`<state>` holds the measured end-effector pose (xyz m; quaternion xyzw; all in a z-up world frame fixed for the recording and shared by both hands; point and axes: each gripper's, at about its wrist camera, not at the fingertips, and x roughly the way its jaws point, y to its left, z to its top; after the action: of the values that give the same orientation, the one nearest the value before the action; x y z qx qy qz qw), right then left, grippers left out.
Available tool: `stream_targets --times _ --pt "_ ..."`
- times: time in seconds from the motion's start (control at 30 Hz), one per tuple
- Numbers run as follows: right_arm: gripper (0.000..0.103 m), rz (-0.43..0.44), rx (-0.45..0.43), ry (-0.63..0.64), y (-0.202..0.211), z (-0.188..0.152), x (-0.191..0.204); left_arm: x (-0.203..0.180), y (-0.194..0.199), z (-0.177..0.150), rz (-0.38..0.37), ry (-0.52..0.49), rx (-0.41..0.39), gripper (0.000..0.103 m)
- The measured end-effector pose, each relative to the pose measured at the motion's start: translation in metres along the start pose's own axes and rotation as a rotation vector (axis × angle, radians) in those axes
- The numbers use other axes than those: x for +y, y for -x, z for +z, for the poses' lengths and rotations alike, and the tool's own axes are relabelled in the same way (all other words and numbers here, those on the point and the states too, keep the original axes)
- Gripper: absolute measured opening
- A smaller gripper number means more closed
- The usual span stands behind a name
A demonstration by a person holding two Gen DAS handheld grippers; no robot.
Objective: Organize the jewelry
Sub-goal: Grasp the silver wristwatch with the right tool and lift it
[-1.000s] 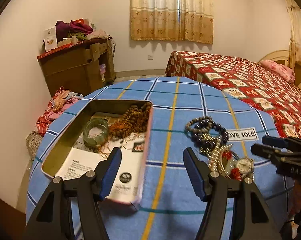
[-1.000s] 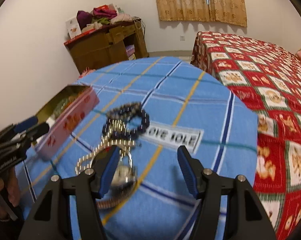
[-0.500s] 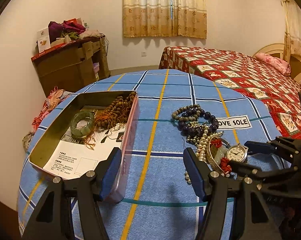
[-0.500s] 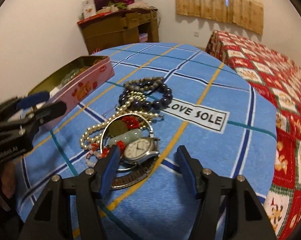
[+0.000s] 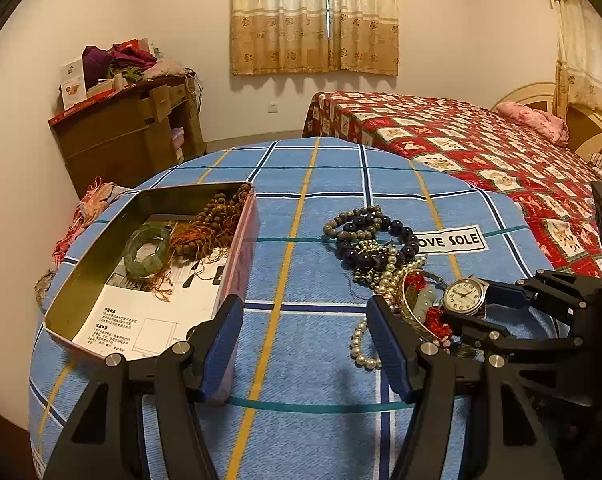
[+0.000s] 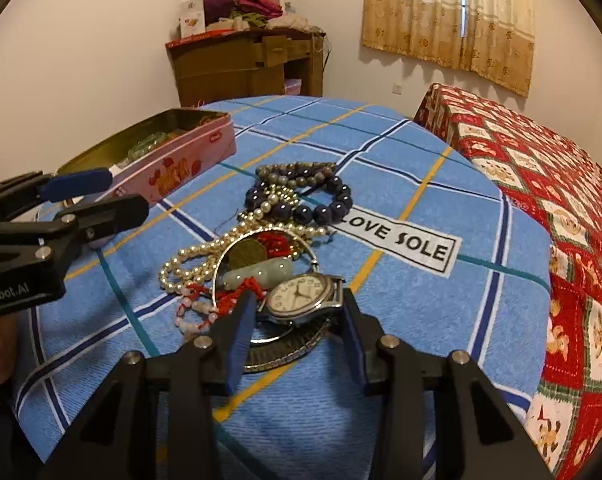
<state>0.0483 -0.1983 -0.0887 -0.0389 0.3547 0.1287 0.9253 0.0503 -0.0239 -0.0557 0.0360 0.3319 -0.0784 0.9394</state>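
A silver wristwatch (image 6: 301, 298) tops a jewelry pile on the blue checked cloth, with a pearl strand (image 6: 197, 256), dark bead bracelets (image 6: 301, 192), a bangle and red cord pieces. My right gripper (image 6: 297, 316) is open with a finger on each side of the watch; it also shows in the left wrist view (image 5: 467, 310). My left gripper (image 5: 305, 344) is open and empty above the cloth, between the pile and a pink tin (image 5: 237, 264). The tin holds a green bangle (image 5: 147, 250) and brown beads (image 5: 217, 220).
The round table's cloth (image 5: 301, 184) carries a "LOVE SOLE" label (image 6: 401, 240). A bed with a red quilt (image 5: 461, 140) lies to the right. A brown cabinet (image 5: 125, 136) with clothes stands by the far wall.
My right gripper has moved forward and down so its fingers now flank the watch. My left gripper has drawn back a little from the tin and the pile.
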Motion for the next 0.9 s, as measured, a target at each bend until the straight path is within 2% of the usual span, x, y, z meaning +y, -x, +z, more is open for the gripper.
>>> stream_targets --times 0.4,0.63,0.67,0.73,0.9 --pt "0.043 -0.017 -0.083 -0.078 0.021 0.005 -0.019 -0.021 -0.009 0.003 -0.020 -0.076 0.037 0.064" --pt "0.043 -0.025 -0.102 -0.104 0.027 0.006 -0.029 -0.031 -0.027 0.006 -0.102 -0.081 0.118 0.064" --pt "0.043 -0.025 -0.101 -0.106 0.026 0.006 -0.029 -0.031 -0.029 0.006 -0.113 -0.077 0.129 0.062" --pt "0.043 -0.021 -0.100 -0.107 0.026 0.006 -0.029 -0.031 -0.036 0.006 -0.133 -0.068 0.162 0.049" --pt "0.043 -0.011 -0.101 -0.099 0.026 0.005 -0.026 -0.032 -0.052 0.004 -0.182 -0.058 0.241 0.039"
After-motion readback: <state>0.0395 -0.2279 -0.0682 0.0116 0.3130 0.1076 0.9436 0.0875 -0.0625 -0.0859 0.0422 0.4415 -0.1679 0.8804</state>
